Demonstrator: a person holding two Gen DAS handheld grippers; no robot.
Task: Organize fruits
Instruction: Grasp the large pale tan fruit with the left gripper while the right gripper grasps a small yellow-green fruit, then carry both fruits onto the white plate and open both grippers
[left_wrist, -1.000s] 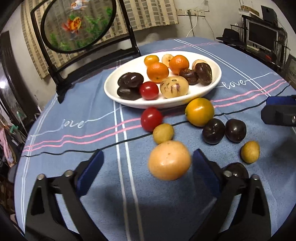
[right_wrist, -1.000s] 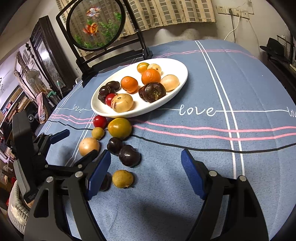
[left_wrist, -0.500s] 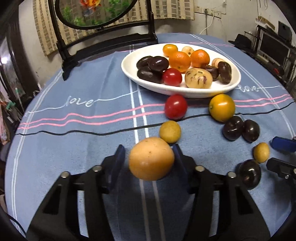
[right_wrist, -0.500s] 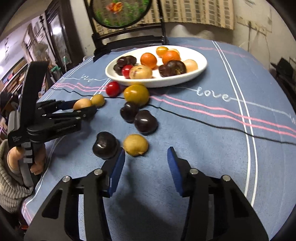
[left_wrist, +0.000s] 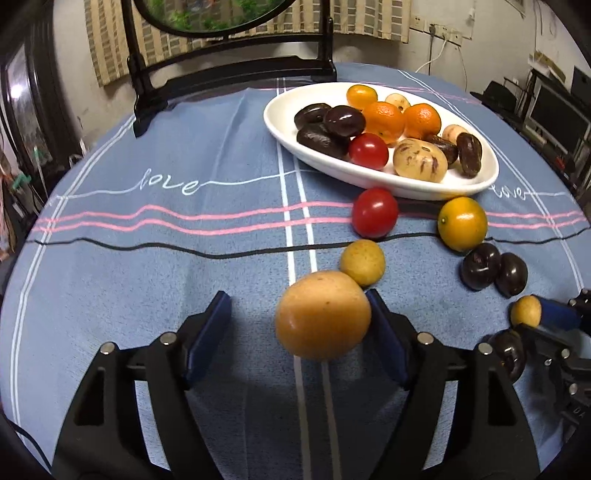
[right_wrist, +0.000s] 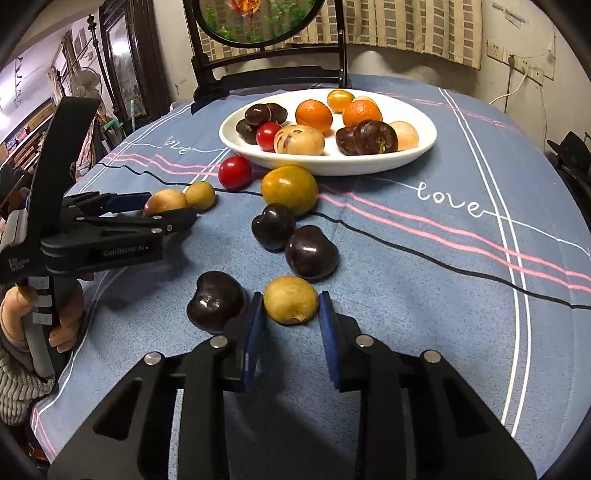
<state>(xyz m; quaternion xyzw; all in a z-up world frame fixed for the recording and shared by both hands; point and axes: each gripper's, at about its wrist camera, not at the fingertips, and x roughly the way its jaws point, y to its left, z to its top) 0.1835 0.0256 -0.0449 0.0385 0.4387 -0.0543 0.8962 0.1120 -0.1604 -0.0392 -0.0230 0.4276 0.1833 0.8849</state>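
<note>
Blue tablecloth (left_wrist: 184, 277): left jaws opening around orange fruit (left_wrist: 322, 315), right pinching yellow fruit (right_wrist: 290, 300).

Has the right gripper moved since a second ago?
Yes. The right gripper came in toward the small yellow fruit on the cloth and shut on it.

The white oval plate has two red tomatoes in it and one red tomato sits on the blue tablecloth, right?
Not quite. The white oval plate holds only one round red tomato. One more red tomato does sit on the blue tablecloth. Both wrist views show this.
</note>
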